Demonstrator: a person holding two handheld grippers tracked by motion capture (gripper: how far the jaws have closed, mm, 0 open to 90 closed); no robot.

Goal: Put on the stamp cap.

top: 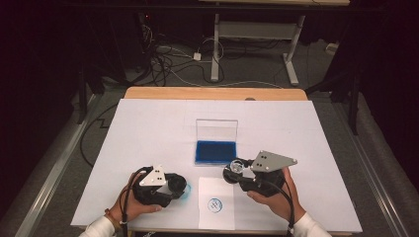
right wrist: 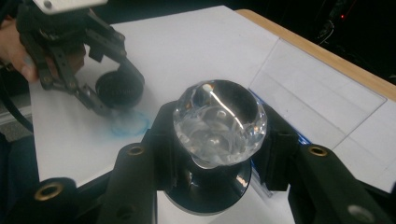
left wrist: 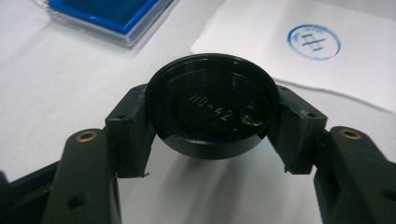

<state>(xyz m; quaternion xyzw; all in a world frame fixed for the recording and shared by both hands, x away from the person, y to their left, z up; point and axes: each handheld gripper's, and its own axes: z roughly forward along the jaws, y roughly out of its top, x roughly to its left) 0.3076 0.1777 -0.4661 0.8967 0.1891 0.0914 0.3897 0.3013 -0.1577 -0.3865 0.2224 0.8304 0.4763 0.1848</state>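
We judge stamping done: mark (left wrist: 314, 42) on paper (top: 216, 203); right gripper (right wrist: 212, 154) clamps stamp (right wrist: 218, 122), left gripper (left wrist: 212, 123) clamps cap (left wrist: 211, 109) between jaws; capping remains.

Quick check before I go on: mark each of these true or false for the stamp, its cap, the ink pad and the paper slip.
1. The left gripper holds a black round cap. True.
2. The ink pad case is closed. False: its clear lid stands open behind the blue pad.
3. The paper slip already bears a blue round imprint. True.
4. The right gripper is empty. False: it grips the stamp with the clear knob.
5. The stamp is pressed on the slip. False: the high view shows it beside the slip's top corner.
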